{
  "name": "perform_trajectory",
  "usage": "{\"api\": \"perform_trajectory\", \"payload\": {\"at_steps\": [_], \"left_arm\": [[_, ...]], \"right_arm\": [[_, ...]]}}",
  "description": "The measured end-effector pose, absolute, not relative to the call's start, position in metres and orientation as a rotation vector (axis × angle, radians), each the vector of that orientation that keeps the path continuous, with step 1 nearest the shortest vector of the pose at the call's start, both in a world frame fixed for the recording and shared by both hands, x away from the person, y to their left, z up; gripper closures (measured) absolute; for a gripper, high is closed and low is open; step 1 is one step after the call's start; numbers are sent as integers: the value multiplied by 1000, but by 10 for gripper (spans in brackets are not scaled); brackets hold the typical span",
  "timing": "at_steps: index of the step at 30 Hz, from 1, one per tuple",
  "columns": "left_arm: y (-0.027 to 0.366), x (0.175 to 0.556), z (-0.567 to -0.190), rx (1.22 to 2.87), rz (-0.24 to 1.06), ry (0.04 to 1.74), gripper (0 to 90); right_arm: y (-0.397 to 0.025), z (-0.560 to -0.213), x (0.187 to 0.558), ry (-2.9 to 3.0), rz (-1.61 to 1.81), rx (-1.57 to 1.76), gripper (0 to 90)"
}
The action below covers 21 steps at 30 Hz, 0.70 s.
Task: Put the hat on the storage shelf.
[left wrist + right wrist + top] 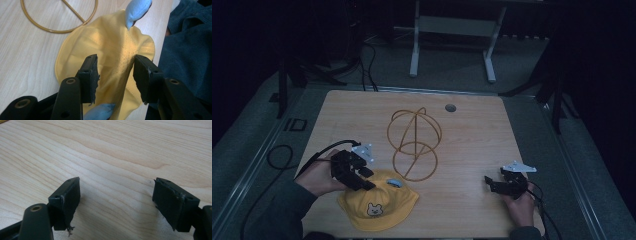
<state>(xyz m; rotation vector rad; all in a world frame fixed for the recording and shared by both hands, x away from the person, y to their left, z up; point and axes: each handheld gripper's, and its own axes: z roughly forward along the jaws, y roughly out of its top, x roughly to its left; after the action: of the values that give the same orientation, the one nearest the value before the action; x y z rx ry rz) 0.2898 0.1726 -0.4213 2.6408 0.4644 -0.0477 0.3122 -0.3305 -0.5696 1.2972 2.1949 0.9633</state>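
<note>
On the light wooden desk, near its front edge and left of centre, lies a yellow child's hat with a small animal face on its brim side and pale blue ears sewn to the crown. Just behind the hat, touching or almost touching it, stands a gold wire hat stand, made of a round base ring with upright hoops rising from it; its base ring curves across the top of the left gripper view.

Over the hat's left part hangs the left tool, held in the person's left hand. Its jaws are spread apart, one on each side of the yellow crown, with the fabric between them not pinched. A second blue ear peeks out low between the jaws. A dark sleeve fills the right side of that view.

Well apart, near the desk's front right corner, the right tool sits low in the person's right hand. Its jaws are released and wide, with bare wood grain between them.

Beyond the desk, a white frame stands on the grey floor.
</note>
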Motion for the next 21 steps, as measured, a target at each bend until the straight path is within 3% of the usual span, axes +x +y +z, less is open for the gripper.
{"api": "perform_trajectory", "payload": {"at_steps": [21], "left_arm": [[157, 291, -433, 2753, -85, 406, 621]], "right_arm": [[-331, -570, 312, 2195, 963, 1298, 223]]}}
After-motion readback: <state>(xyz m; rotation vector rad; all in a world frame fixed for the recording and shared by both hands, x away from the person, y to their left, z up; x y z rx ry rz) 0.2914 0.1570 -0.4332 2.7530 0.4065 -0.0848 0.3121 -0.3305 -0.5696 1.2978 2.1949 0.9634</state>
